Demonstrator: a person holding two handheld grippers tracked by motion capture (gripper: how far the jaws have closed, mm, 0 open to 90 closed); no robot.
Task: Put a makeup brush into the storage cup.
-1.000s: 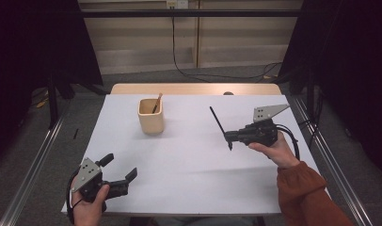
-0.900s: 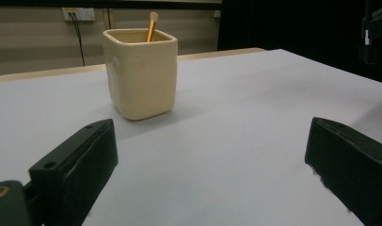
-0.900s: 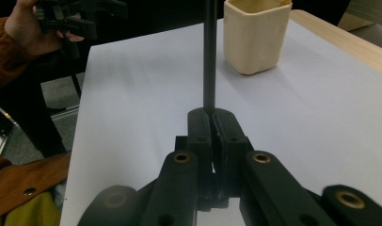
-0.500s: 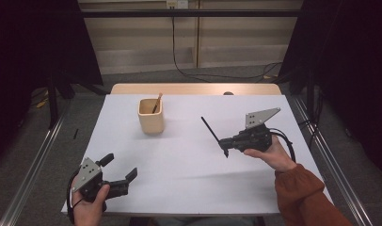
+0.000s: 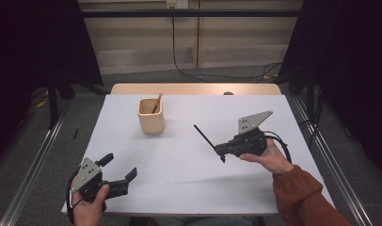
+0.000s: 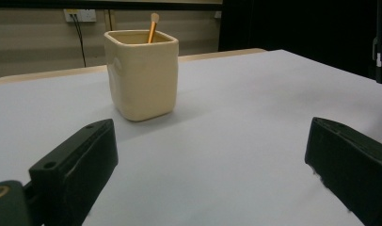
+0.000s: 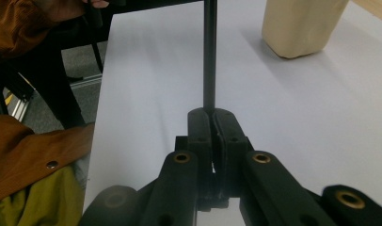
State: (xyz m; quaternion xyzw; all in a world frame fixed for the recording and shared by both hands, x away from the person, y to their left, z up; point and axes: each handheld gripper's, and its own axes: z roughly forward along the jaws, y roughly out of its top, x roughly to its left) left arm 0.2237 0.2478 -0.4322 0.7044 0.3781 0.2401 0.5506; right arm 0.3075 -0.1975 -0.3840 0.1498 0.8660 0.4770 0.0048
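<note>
Since the earlier frames your right gripper (image 5: 220, 151) has shifted left across the table w/ the black stick (image 5: 205, 139), carrying it nearer the cream cup (image 5: 150, 116); your left gripper (image 5: 121, 172) hasn't moved.

Right gripper: jaws fully closed on the black stick. In the right gripper view the two pads (image 7: 201, 129) meet flush, and the stick (image 7: 209, 52) rises straight out from between them, away from the camera. In the high view the stick runs up-left from the jaw tips, w/ a short end poking out below them; its far tip points toward the cup but stands well apart from it. Stick is off the table, held in the air over the white table cover (image 5: 189, 179).

Left gripper: jaws spread wide, nothing between them. It sits near the table's front left corner in your left hand (image 5: 88, 212). In the left gripper view the cup (image 6: 142, 75) stands ahead between the two jaws, well apart from both.

Cup: upright, left of table centre, w/ a wooden stick (image 5: 157, 102) leaning inside it.
</note>
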